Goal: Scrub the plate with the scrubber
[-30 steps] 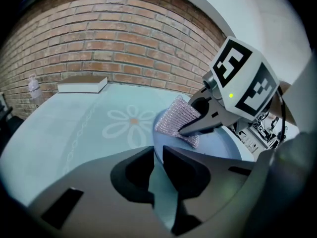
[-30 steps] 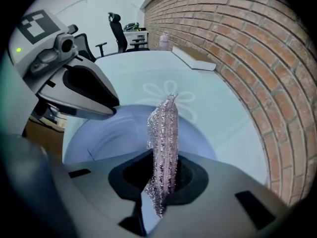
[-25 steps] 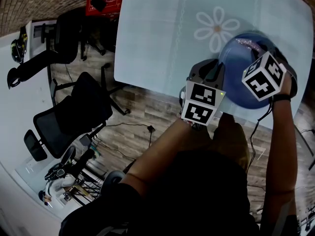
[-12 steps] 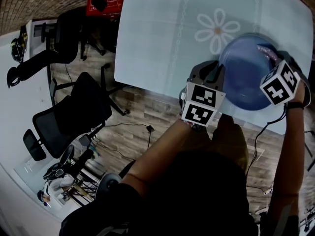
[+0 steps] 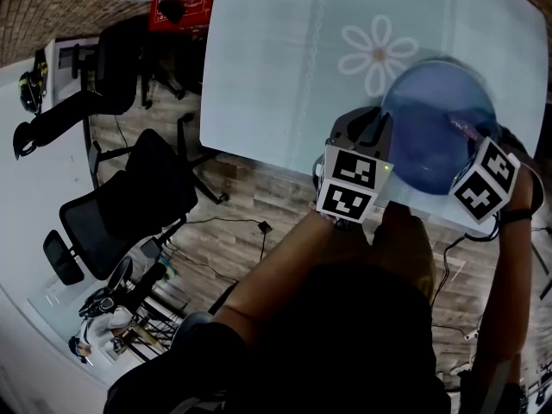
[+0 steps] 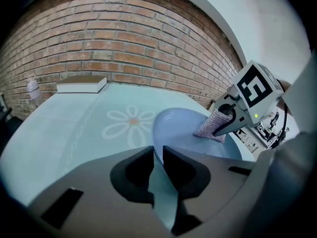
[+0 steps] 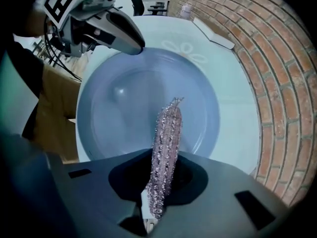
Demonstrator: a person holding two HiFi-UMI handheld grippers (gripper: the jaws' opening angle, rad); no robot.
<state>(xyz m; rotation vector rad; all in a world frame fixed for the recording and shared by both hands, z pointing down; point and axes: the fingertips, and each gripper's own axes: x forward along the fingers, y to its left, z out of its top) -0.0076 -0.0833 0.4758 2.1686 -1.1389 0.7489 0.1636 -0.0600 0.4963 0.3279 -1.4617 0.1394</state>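
Scrubbing looks under way: left gripper (image 6: 157,156) jaws clamp the plate (image 7: 126,108) rim; right gripper (image 7: 162,185) jaws pinch the scrubber (image 7: 167,138) over its inside; remaining work unclear.

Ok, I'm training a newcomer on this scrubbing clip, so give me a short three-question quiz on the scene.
1. True or false: the left tool is clamped on the rim of the plate.
2. What does the right tool hold? A) scrubber B) spoon C) nothing
3. Fill in: the pattern on the table beside the plate is a white ____.
Key: 1 true; 2 A; 3 flower.
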